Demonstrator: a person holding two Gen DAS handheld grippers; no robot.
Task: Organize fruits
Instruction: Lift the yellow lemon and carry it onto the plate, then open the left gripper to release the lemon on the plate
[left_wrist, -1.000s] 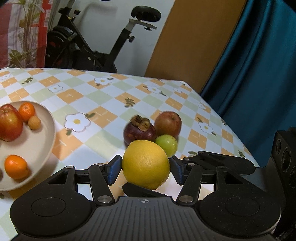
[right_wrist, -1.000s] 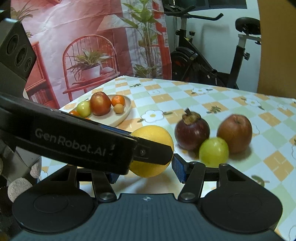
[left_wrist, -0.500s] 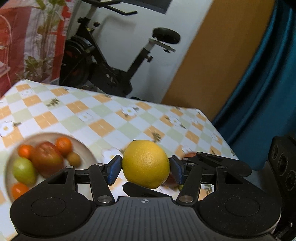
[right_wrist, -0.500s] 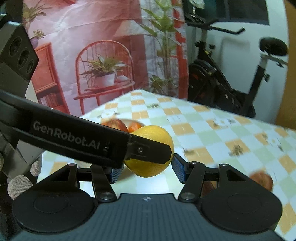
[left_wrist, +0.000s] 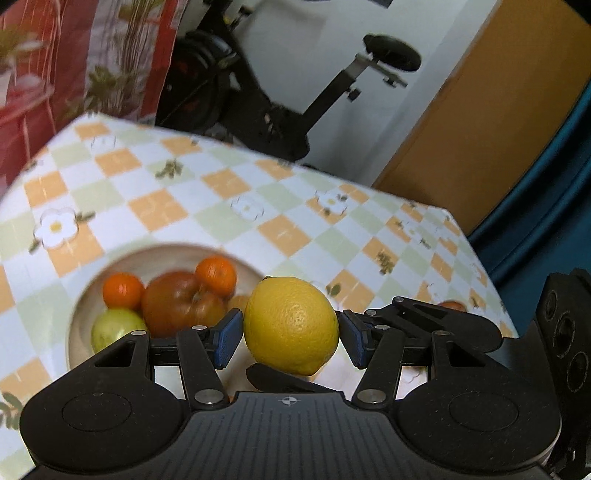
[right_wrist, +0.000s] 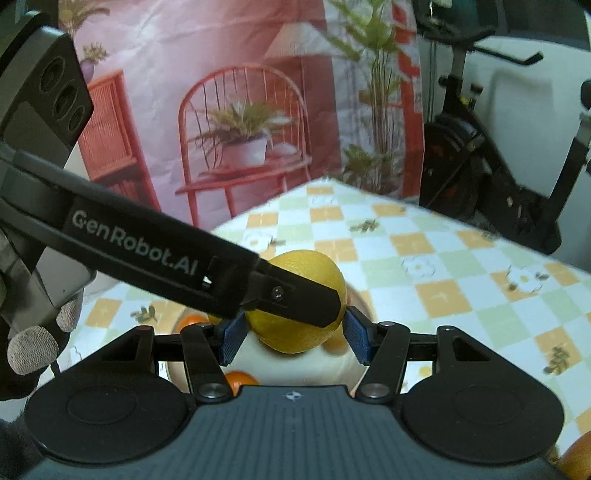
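A yellow lemon (left_wrist: 291, 325) is held in the air between both grippers. My left gripper (left_wrist: 290, 339) has its blue pads on the lemon's left and right sides. My right gripper (right_wrist: 293, 338) also closes on the lemon (right_wrist: 301, 332), and the left gripper's black finger (right_wrist: 291, 295) crosses in front of it. Below and left sits a beige plate (left_wrist: 85, 310) holding a red apple (left_wrist: 177, 302), two small oranges (left_wrist: 123, 290), a green fruit (left_wrist: 114, 328) and a small tan fruit, partly hidden.
The table has a checked orange, green and white cloth (left_wrist: 221, 206) with flower prints. An orange-red fruit (left_wrist: 450, 305) peeks behind the left gripper's finger. An exercise bike (left_wrist: 258, 96) stands behind the table, a red printed backdrop (right_wrist: 221, 110) to the left.
Both grippers have lifted the lemon off the table and carried it left, above the plate. The mangosteen, apple and green fruit on the cloth have left the view.
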